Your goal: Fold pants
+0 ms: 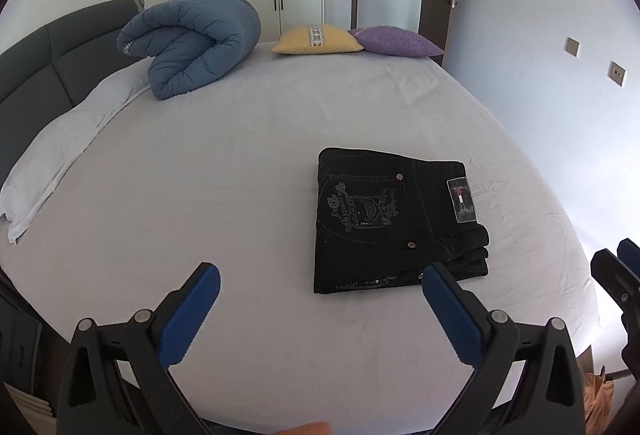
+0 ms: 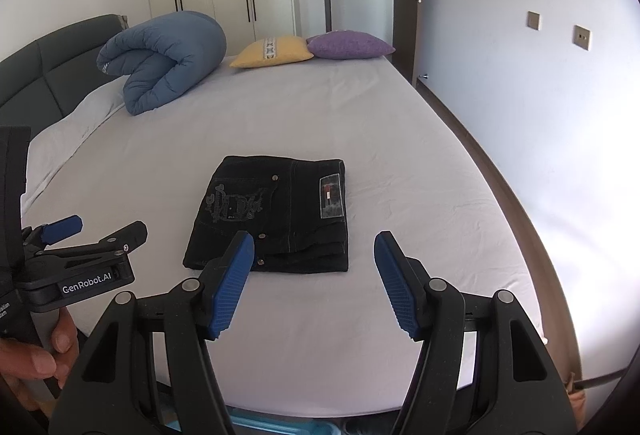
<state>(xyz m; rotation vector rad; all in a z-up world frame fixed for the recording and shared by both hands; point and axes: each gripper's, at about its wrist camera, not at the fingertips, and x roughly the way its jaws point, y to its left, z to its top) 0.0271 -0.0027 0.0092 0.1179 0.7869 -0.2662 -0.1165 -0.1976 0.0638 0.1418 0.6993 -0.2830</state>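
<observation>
Black jeans [image 1: 396,221] [image 2: 276,219] lie folded into a compact rectangle on the white bed sheet [image 1: 240,175] [image 2: 400,155], back pocket embroidery and a label facing up. My left gripper [image 1: 320,275] hangs open near the bed's front edge, nothing between its blue pads, its right fingertip overlapping the jeans' near corner in the picture. The right gripper [image 2: 314,241] is open too, empty, just in front of the jeans' near edge. In the right wrist view the left gripper [image 2: 96,229] shows at the left, held by a person's hand [image 2: 36,351].
A rolled blue duvet [image 1: 192,43] [image 2: 164,61] sits at the back left by the dark headboard [image 1: 44,63]. Yellow [image 1: 316,39] and purple [image 1: 396,42] cushions lie at the far edge. A white pillow [image 1: 60,151] lies left. Wardrobes and a door stand behind.
</observation>
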